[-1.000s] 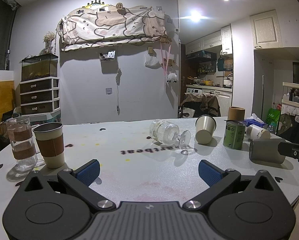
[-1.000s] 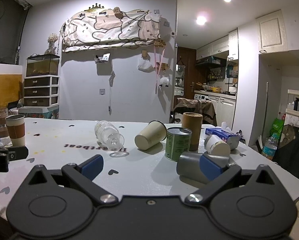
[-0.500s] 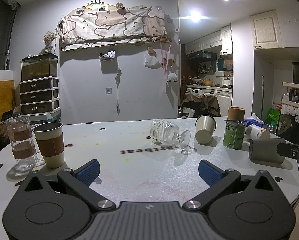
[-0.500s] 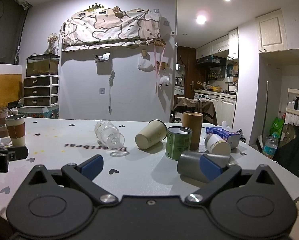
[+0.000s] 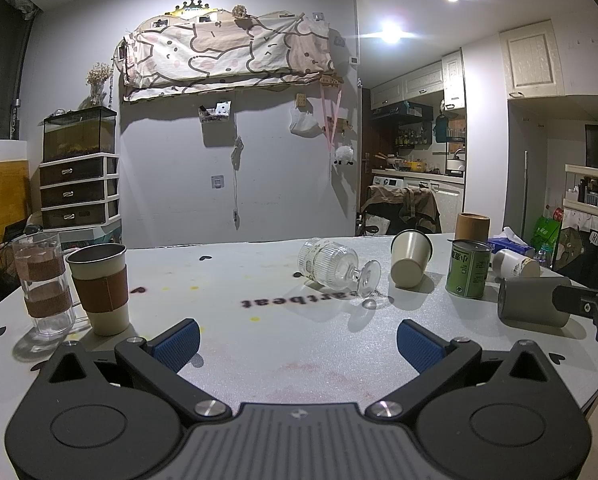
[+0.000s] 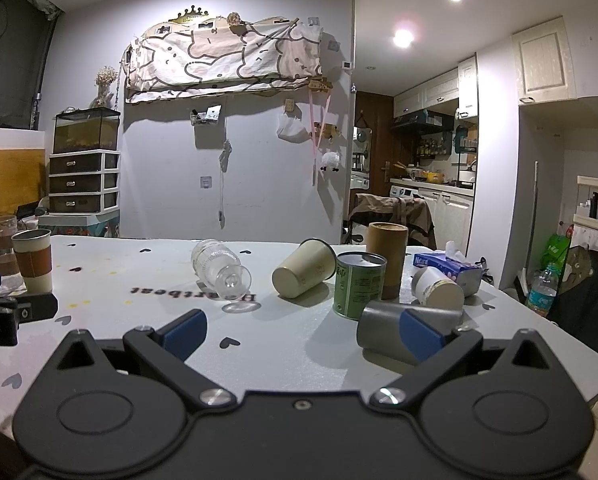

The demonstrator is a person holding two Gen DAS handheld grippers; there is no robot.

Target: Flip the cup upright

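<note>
Several cups lie on their sides on the white table [image 5: 299, 360]: a ribbed glass goblet [image 5: 333, 266] [image 6: 219, 268], a beige cup [image 5: 410, 258] [image 6: 303, 270], a grey cup [image 5: 533, 300] [image 6: 383, 332] and a white cup [image 5: 515, 264] [image 6: 437, 292]. My left gripper [image 5: 297, 342] is open and empty, hovering over the near table, short of the goblet. My right gripper [image 6: 301, 334] is open and empty; its right fingertip [image 6: 419, 334] overlaps the grey cup in view. Its tip also shows at the right edge of the left wrist view [image 5: 591, 308].
A beige cup with a brown sleeve [image 5: 101, 290] [image 6: 33, 260] and a glass tumbler [image 5: 43, 284] stand upright at the left. A green tin [image 5: 468, 268] [image 6: 359, 284], a brown cardboard tube [image 6: 387, 258] and a tissue pack [image 6: 447, 268] stand at the right. The table edge runs close on the right.
</note>
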